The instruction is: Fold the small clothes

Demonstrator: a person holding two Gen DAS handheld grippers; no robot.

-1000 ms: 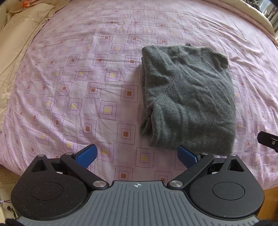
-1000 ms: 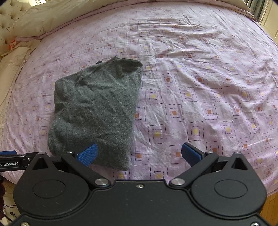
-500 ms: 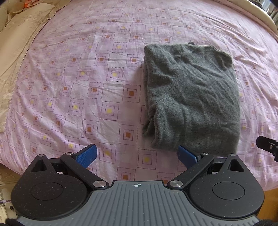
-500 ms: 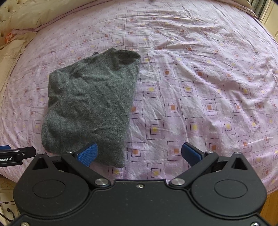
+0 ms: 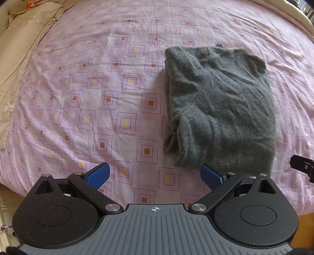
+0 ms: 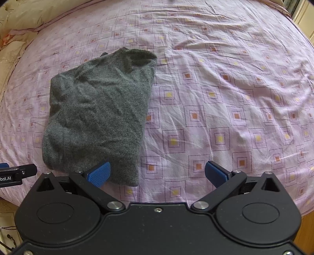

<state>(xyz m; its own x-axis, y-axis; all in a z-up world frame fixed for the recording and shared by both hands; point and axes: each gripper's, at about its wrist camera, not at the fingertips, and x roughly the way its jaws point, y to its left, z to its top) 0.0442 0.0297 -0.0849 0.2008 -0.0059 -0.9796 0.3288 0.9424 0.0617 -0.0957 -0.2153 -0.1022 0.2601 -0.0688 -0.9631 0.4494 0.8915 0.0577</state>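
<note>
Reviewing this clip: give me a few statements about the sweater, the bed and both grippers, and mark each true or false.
1. The grey sweater lies folded on the pink patterned sheet. True.
2. The left gripper is shut on the sweater. False: its jaws stand wide apart and hold nothing.
3. The right gripper is open. True.
4. The sweater hangs in the air between the grippers. False: it rests flat on the sheet.
5. A beige quilt lies at the bed's far edge. True.

Pink bedsheet (image 5: 98, 98) w/ square print (creased), beige quilt (image 5: 21, 49) at edge
</note>
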